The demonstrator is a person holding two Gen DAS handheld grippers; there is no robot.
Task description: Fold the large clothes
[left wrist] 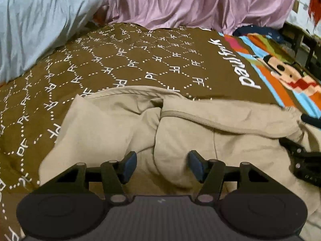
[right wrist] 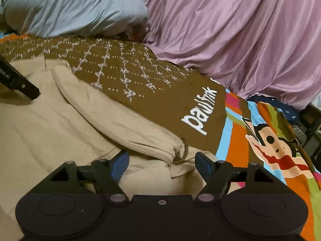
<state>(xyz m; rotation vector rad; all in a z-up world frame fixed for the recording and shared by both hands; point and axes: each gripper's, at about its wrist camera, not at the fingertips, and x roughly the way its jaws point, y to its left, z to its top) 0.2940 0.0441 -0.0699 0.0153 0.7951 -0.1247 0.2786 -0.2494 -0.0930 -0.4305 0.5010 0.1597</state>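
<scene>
A beige garment [left wrist: 112, 128] lies rumpled on a brown patterned bedspread [left wrist: 124, 60]. My left gripper [left wrist: 162, 165] is open just above the cloth, its blue-padded fingers apart with a fold of fabric between them. My right gripper [right wrist: 161, 163] is open over the garment's corner [right wrist: 152, 150], where a stitched hem ends near the spread. The garment [right wrist: 60, 124] fills the left of the right wrist view. The right gripper shows at the right edge of the left wrist view [left wrist: 301, 160], and the left gripper's body at the left edge of the right wrist view [right wrist: 18, 80].
A light blue pillow [left wrist: 40, 20] and a pink satin sheet [left wrist: 190, 2] lie heaped at the far side of the bed. The spread has a colourful cartoon panel [right wrist: 270, 144] to the right. Dark furniture [left wrist: 305, 46] stands beyond the bed's right edge.
</scene>
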